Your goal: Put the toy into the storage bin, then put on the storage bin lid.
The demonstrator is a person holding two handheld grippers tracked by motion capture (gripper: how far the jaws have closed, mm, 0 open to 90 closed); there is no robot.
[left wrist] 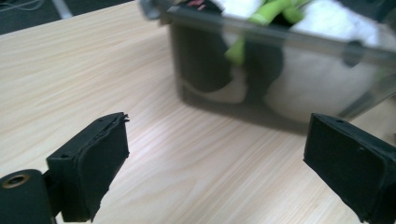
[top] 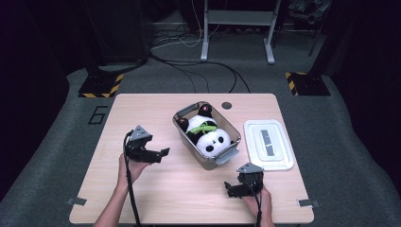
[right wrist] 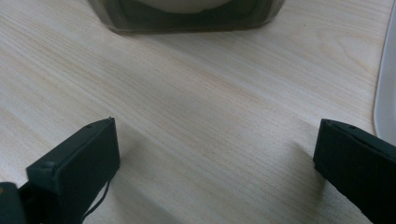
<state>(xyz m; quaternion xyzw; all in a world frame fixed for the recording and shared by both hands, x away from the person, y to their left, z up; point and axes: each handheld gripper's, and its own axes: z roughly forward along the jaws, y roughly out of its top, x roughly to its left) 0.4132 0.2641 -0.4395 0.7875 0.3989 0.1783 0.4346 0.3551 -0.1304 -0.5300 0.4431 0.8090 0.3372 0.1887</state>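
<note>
High view first: a clear plastic bin (top: pixel 206 135) sits near the middle of the wooden table (top: pixel 156 198), set at a slant, with a plush panda (top: pixel 208 135) lying inside it — white head toward the near end, black limbs toward the far end, a green band across its middle. At about three o'clock from the bin, just beside it, a white lid (top: pixel 268 144) lies flat on the table. The left gripper (top: pixel 158 153) hovers at about nine o'clock from the bin, near it but apart, its jaws pointing toward the bin's side. The right gripper (top: pixel 231 189) sits at roughly five o'clock from the bin, close to the table's near edge. Left gripper view shows its black jaws spread wide with nothing but bare wood between them, the bin's clear wall and the panda's green band ahead at twelve o'clock. Right gripper view shows that pair spread wide too — wood grain between them, the bin's near end at twelve o'clock.
</note>
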